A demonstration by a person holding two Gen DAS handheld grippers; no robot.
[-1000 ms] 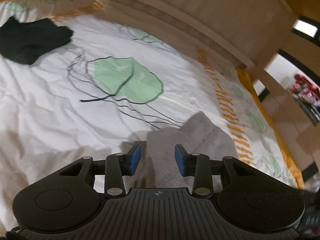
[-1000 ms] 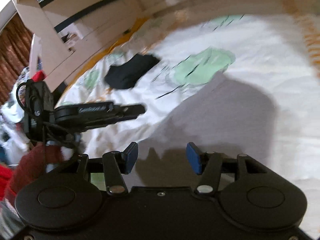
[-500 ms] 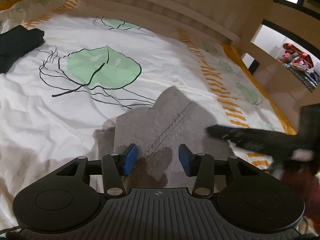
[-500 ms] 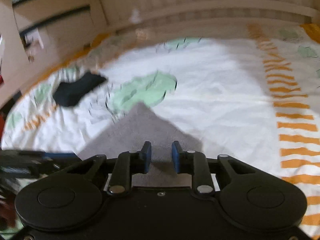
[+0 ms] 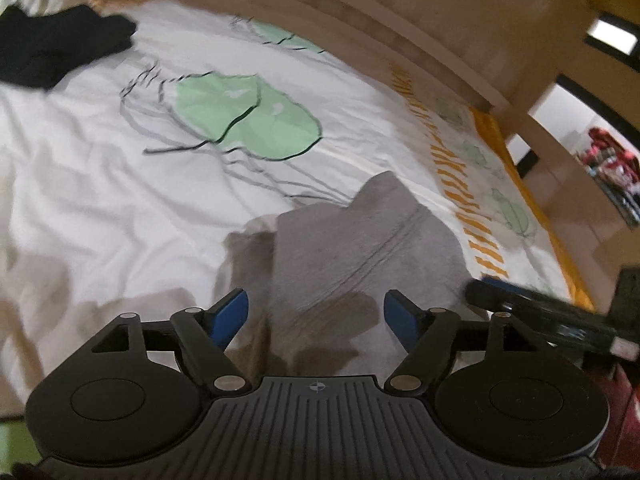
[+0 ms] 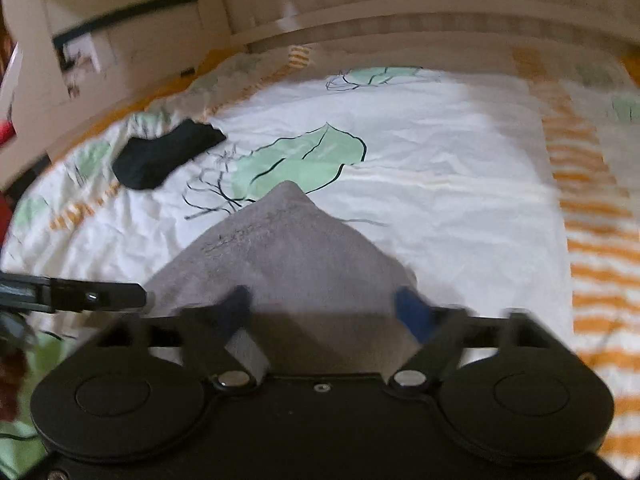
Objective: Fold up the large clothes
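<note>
The left gripper (image 5: pixel 316 312) hangs over a folded grey garment (image 5: pixel 360 248) on a bed, its jaws just spread wide with nothing pinched between the blue pads. The right gripper (image 6: pixel 328 308), blurred, has likewise just opened wide above the same grey cloth (image 6: pixel 288 248), which lies directly ahead of both. Farther ahead and to the left, a black garment (image 6: pixel 164 156) sits on the leaf-printed white bedsheet (image 5: pixel 120 184); a wooden headboard (image 6: pixel 400 8) rises beyond.
</note>
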